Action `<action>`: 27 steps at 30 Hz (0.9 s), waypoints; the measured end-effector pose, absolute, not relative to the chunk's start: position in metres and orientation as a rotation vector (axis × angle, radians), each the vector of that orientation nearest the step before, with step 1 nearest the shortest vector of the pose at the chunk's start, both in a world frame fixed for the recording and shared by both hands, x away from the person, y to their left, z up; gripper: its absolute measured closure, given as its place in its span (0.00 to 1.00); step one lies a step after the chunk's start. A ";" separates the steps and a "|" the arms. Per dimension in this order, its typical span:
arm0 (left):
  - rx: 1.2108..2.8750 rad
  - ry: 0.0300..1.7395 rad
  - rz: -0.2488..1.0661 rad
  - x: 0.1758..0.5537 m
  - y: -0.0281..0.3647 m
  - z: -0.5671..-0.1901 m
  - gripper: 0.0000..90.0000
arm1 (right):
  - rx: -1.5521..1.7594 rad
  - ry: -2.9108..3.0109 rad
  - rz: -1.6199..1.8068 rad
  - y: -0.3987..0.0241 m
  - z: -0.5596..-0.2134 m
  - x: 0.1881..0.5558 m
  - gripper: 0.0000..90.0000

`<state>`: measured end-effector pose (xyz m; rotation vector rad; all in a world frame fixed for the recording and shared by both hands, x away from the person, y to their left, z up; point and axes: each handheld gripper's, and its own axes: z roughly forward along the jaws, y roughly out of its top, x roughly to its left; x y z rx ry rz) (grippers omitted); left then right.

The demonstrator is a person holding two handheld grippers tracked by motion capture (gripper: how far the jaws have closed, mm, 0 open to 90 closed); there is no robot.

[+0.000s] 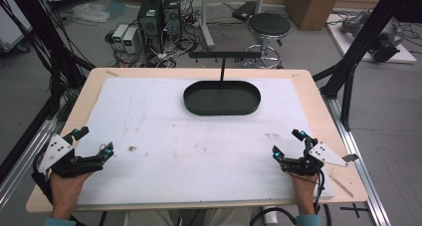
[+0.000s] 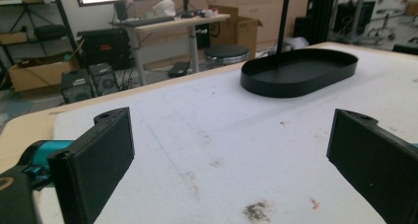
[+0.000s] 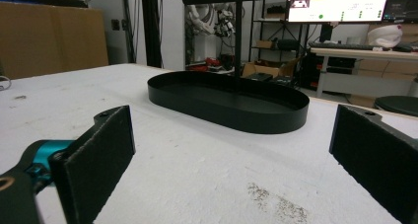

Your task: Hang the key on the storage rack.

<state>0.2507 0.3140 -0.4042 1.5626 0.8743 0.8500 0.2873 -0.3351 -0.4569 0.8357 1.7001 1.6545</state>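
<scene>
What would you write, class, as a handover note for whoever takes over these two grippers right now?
Left gripper: open, holds nothing, low over the white mat near its left front corner.
Right gripper: open, holds nothing, near the right front corner.
Black oval tray with its upright hanger stand: at the far middle of the mat, nothing in it.
Done: nothing visible. Left: all of it, probably starting at the tray.

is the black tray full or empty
Empty. The black tray shows a bare floor in the high view and both gripper views; just its own thin post rises from it.

The tray (image 1: 222, 97) sits on the mat (image 1: 164, 136) at the table's (image 1: 318, 106) far middle, with both grippers near.
</scene>
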 end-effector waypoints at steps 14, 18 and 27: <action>1.773 1.049 0.759 0.269 0.325 -0.395 0.05 | 0.848 1.705 1.658 -0.335 -0.457 0.287 0.03; 1.852 1.109 0.731 0.279 0.327 -0.392 0.05 | 0.847 1.708 1.652 -0.335 -0.457 0.287 0.03; 1.981 1.155 0.649 0.291 0.330 -0.390 0.15 | 0.843 1.709 1.650 -0.335 -0.457 0.287 0.03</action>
